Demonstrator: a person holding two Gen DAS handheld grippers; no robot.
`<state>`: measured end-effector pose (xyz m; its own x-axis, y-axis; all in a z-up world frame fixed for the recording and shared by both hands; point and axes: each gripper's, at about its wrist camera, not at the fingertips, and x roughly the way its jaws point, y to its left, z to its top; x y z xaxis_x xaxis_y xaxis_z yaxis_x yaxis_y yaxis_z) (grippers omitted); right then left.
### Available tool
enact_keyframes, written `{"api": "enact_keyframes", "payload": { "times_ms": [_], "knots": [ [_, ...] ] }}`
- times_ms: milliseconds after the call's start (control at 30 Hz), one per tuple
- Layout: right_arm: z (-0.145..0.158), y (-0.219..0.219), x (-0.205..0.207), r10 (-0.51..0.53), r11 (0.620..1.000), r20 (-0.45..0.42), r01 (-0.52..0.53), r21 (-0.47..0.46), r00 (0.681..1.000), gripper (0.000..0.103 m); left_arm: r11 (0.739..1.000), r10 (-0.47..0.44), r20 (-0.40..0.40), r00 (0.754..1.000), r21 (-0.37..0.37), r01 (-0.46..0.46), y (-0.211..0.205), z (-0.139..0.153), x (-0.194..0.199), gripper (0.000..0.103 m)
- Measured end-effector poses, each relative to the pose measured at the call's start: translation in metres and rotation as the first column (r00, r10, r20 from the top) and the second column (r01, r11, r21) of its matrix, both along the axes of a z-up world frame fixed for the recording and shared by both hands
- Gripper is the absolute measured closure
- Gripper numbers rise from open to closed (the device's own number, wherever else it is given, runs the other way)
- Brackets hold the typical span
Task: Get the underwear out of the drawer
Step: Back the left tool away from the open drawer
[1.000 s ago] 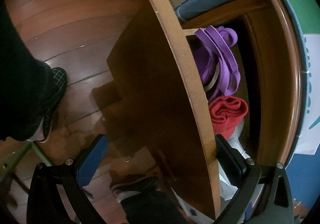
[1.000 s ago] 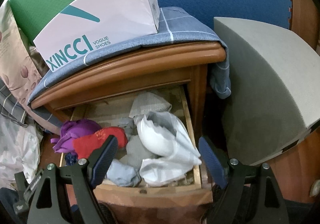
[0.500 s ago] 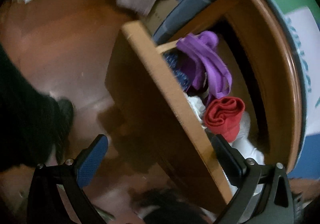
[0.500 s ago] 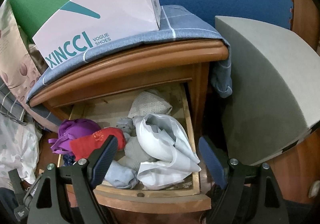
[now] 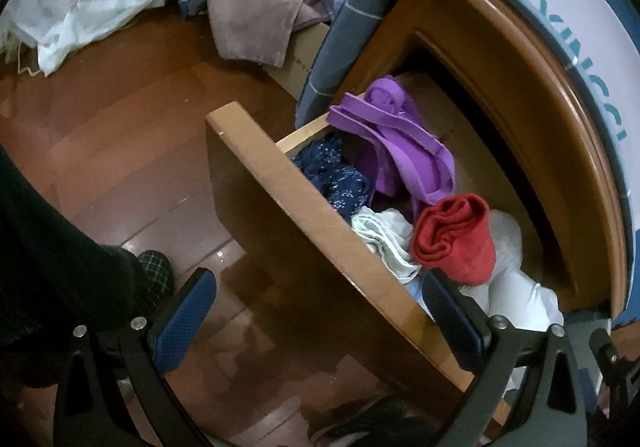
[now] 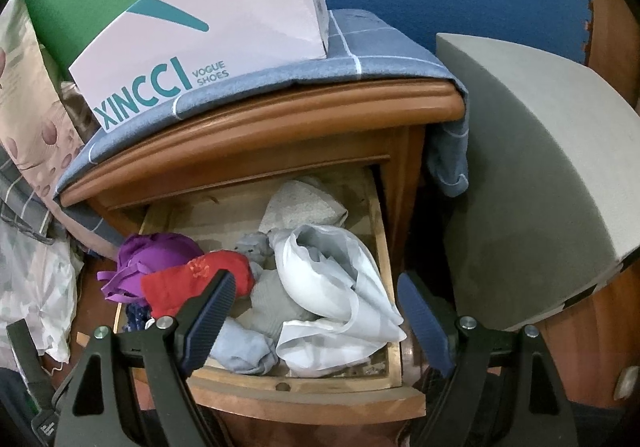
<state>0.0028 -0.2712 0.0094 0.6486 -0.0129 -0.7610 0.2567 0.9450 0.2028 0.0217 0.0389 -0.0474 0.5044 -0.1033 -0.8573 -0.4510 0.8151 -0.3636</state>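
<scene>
The drawer (image 6: 280,379) is open, so picking is the step in hand; nothing is gripped yet. The underwear lies inside: a red piece (image 5: 454,239) and a purple one (image 5: 394,143) by the left edge. The right gripper (image 6: 316,321) hovers above the front edge, jaws apart; the left gripper (image 5: 318,313) straddles the front panel, also apart. Next, I judge, lower onto the red piece and close

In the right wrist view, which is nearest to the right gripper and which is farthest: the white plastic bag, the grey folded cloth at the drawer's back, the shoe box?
Measured from the right gripper:
1. White plastic bag, in the drawer directly ahead of the fingers.
2. Grey folded cloth, at the back of the drawer.
3. Shoe box, up on top of the nightstand, to the left.
</scene>
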Motion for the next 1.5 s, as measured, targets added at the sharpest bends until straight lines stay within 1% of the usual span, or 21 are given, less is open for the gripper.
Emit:
{"api": "enact_keyframes", "payload": {
  "times_ms": [200,300,400,500,567,633,767,833,900,967,1067,1167,1233,1267,1300,1433,1500],
  "knots": [
    [0.001,0.005,0.001,0.019,1.000,-0.002,-0.019,-0.024,1.000,0.018,0.994,-0.049,0.029,0.998,0.095,0.046,-0.013,0.015,-0.004,0.001],
    [0.000,0.008,0.002,0.029,0.999,-0.008,-0.030,-0.037,1.000,0.018,0.984,-0.082,0.035,0.996,0.161,0.075,-0.022,0.023,-0.005,0.001],
    [0.000,0.011,0.002,0.036,0.998,-0.008,-0.037,-0.053,0.999,0.018,0.969,-0.121,0.023,0.992,0.220,0.113,-0.030,0.027,-0.002,0.000],
    [0.000,0.014,0.003,0.047,0.997,-0.005,-0.047,-0.067,0.999,0.018,0.957,-0.150,0.020,0.988,0.254,0.140,-0.037,0.030,-0.001,0.000],
    [0.000,0.017,0.003,0.058,0.995,-0.006,-0.059,-0.083,0.998,0.018,0.942,-0.178,0.016,0.984,0.293,0.166,-0.044,0.033,-0.001,0.001],
    [0.000,0.019,0.004,0.068,0.994,-0.010,-0.068,-0.087,0.998,0.018,0.929,-0.204,0.011,0.979,0.317,0.190,-0.046,0.037,0.002,0.001],
    [-0.001,0.022,0.005,0.080,0.992,-0.016,-0.082,-0.098,0.997,0.018,0.896,-0.267,0.010,0.964,0.372,0.244,-0.053,0.048,0.006,0.001],
    [-0.001,0.023,0.006,0.091,0.990,-0.018,-0.093,-0.102,0.996,0.018,0.885,-0.282,0.010,0.959,0.388,0.257,-0.054,0.052,0.008,0.001],
    [-0.001,0.026,0.006,0.104,0.988,-0.020,-0.106,-0.113,0.994,0.018,0.868,-0.300,0.016,0.954,0.419,0.266,-0.057,0.058,0.008,0.001],
    [-0.002,0.029,0.007,0.113,0.986,-0.029,-0.116,-0.118,0.993,0.018,0.854,-0.323,0.014,0.946,0.435,0.285,-0.059,0.060,0.010,0.001],
    [-0.004,0.032,0.008,0.124,0.985,-0.039,-0.128,-0.115,0.991,0.018,0.842,-0.342,0.008,0.940,0.447,0.302,-0.060,0.065,0.014,0.000],
    [-0.005,0.032,0.008,0.120,0.985,-0.043,-0.125,-0.119,0.992,0.018,0.839,-0.352,-0.001,0.936,0.443,0.316,-0.057,0.066,0.019,0.000],
    [-0.006,0.032,0.008,0.117,0.986,-0.044,-0.121,-0.112,0.992,0.018,0.830,-0.360,-0.014,0.933,0.452,0.327,-0.057,0.068,0.021,0.000],
    [-0.006,0.032,0.009,0.115,0.987,-0.045,-0.119,-0.110,0.992,0.018,0.821,-0.367,-0.013,0.930,0.466,0.330,-0.058,0.071,0.021,0.000],
    [-0.006,0.031,0.008,0.114,0.987,-0.044,-0.118,-0.109,0.993,0.018,0.805,-0.380,-0.009,0.925,0.489,0.336,-0.060,0.074,0.021,0.000],
    [-0.008,0.030,0.011,0.088,0.989,-0.068,-0.095,-0.116,0.994,0.018,0.777,-0.424,-0.003,0.906,0.513,0.365,-0.065,0.083,0.026,0.000],
    [-0.009,0.029,0.011,0.081,0.990,-0.065,-0.088,-0.114,0.995,0.018,0.756,-0.448,-0.004,0.894,0.532,0.381,-0.068,0.087,0.029,0.000]
  ]
}}
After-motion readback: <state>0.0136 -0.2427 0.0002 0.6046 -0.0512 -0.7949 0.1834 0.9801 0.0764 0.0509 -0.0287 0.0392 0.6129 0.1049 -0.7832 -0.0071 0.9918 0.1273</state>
